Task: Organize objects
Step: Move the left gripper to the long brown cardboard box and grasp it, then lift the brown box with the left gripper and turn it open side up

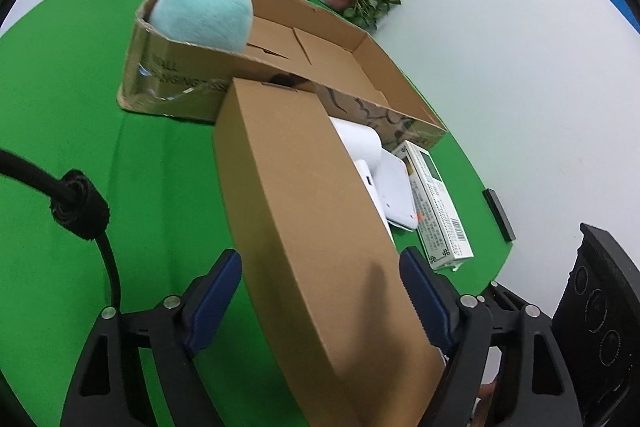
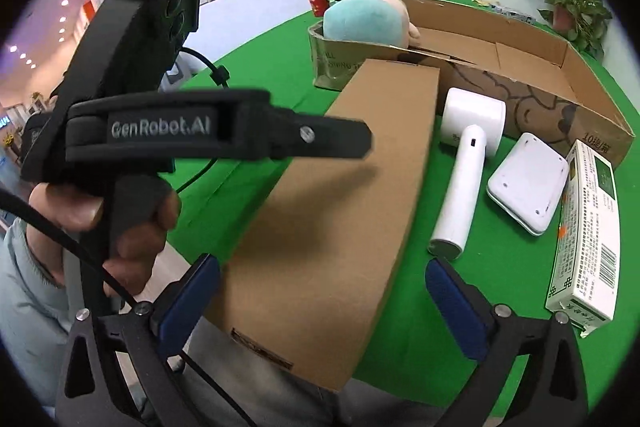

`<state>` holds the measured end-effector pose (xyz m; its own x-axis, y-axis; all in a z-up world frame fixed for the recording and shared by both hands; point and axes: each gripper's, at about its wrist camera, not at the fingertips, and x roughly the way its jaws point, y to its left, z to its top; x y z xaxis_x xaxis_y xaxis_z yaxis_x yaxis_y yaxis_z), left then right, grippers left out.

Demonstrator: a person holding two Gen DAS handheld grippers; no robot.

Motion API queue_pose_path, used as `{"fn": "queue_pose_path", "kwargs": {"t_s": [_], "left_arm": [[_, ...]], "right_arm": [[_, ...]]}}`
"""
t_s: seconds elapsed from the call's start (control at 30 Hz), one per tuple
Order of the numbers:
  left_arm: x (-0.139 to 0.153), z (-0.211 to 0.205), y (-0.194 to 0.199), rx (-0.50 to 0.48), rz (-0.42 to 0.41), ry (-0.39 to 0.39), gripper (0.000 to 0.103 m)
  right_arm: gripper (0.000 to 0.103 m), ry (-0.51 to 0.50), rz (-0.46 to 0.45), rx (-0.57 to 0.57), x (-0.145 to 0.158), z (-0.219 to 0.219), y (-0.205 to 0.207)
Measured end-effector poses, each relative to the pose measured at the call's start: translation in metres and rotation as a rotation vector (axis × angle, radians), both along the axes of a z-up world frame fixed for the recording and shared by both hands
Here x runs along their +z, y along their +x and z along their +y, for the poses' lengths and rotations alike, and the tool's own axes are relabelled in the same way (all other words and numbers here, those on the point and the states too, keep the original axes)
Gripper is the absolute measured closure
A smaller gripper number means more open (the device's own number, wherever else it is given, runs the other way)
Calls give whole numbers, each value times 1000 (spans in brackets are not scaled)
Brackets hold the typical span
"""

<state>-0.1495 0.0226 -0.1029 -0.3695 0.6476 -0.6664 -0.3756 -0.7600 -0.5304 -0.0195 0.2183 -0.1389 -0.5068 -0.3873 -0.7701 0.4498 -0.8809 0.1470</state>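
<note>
A: L gripper [image 1: 320,287]?
B: Jaws wide, straddling the long brown box [image 1: 304,211] on the green table [image 1: 80,107]; pads not pressing it.
A: R gripper [image 2: 320,291]?
B: Fully open, empty, above the box's near end.
A: Obstacles?
B: White handheld device [image 2: 464,167], white pad [image 2: 528,183], printed carton [image 2: 588,235] beside it; open cardboard tray [image 2: 520,59] w/ teal plush [image 2: 364,19] behind.

Layout in front of you:
Long closed brown cardboard box [image 2: 340,195] lies before open carton [image 2: 560,67]; teal plush [image 2: 362,19] inside carton's left end; white handheld device [image 2: 464,171] right of box.
</note>
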Motion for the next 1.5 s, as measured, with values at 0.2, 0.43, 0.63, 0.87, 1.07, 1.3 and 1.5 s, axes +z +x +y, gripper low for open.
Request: {"fn": "queue_pose_path", "kwargs": {"t_s": [0.2, 0.43, 0.63, 0.87, 1.07, 1.3, 1.5], "left_arm": [[-8, 11, 5, -30, -29, -6, 41], [-6, 16, 27, -60, -48, 11, 43], [-10, 10, 47, -60, -79, 47, 43], [-7, -16, 44, 22, -93, 48, 37], [-2, -37, 47, 88, -95, 80, 30], [2, -42, 47, 104, -101, 93, 36], [12, -37, 49, 120, -80, 33, 36]], "right_arm": [[1, 52, -16, 8, -7, -12, -4], [0, 94, -4, -10, -7, -12, 8], [6, 137, 4, -1, -8, -7, 25], [17, 28, -25, -26, -3, 1, 13], [18, -236, -154, -32, -3, 15, -1], [18, -456, -292, -13, -14, 26, -8], [12, -414, -262, -14, -7, 28, -5]]}}
